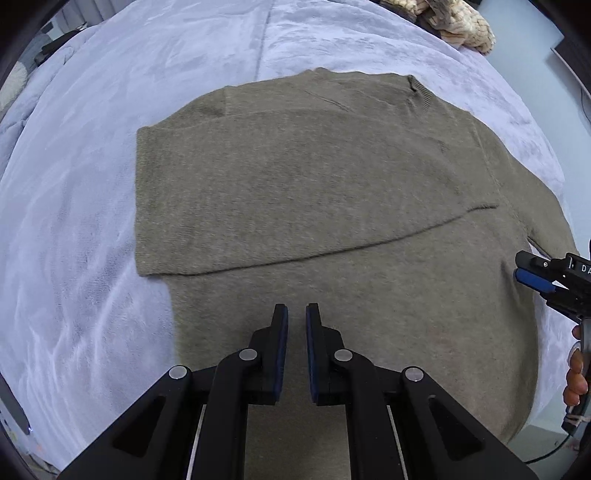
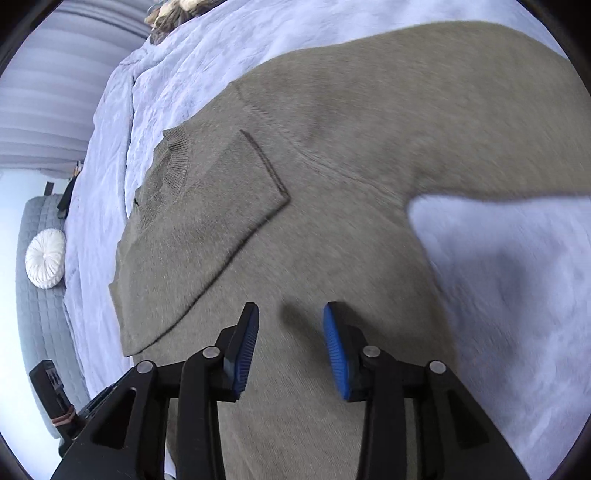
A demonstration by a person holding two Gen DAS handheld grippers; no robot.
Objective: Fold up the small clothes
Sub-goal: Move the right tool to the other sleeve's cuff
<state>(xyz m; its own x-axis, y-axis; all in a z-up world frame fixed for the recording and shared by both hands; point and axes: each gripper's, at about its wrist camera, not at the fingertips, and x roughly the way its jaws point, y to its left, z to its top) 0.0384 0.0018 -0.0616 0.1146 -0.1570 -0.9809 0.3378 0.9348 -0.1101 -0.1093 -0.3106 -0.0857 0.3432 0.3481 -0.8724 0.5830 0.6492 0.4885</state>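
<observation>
Left gripper [image 1: 296, 314] nearest the lens: fingers drawn together, a thin slit between the pads, nothing in it. It hangs over the near part of the sweater [image 1: 332, 206].

Sweater: olive-grey knit, lying flat on the bed [image 1: 74, 258], which is covered by a pale lavender blanket. One sleeve is folded across the chest, its straight edge running over the body. Ribbed collar [image 1: 421, 94] lies at the far end, toward the head of the bed.

Edges and room:
- Left side of the garment is a clean straight edge, with a broad strip of bare blanket beyond it.
- Bare blanket also past the collar, up to a heap of cream knitwear [image 1: 461, 26] at the far edge of the bed.
- Right side of the garment runs close to the bed's edge; less room there.

Right gripper [image 2: 291, 321]: fingers apart, blue ribbed pads showing, nothing between them, poised over the sweater body. No earlier frame to compare.

View differences:
- Left wrist view alone catches the right gripper from outside, at the garment's right edge, with a person's hand [image 1: 576, 380] on its handle.
- Right wrist view alone shows the other sleeve [image 2: 498, 110] spread out flat, bare blanket beside it, and a round white cushion [image 2: 46, 257] on a grey quilted surface off the bed. This view is motion-blurred.
</observation>
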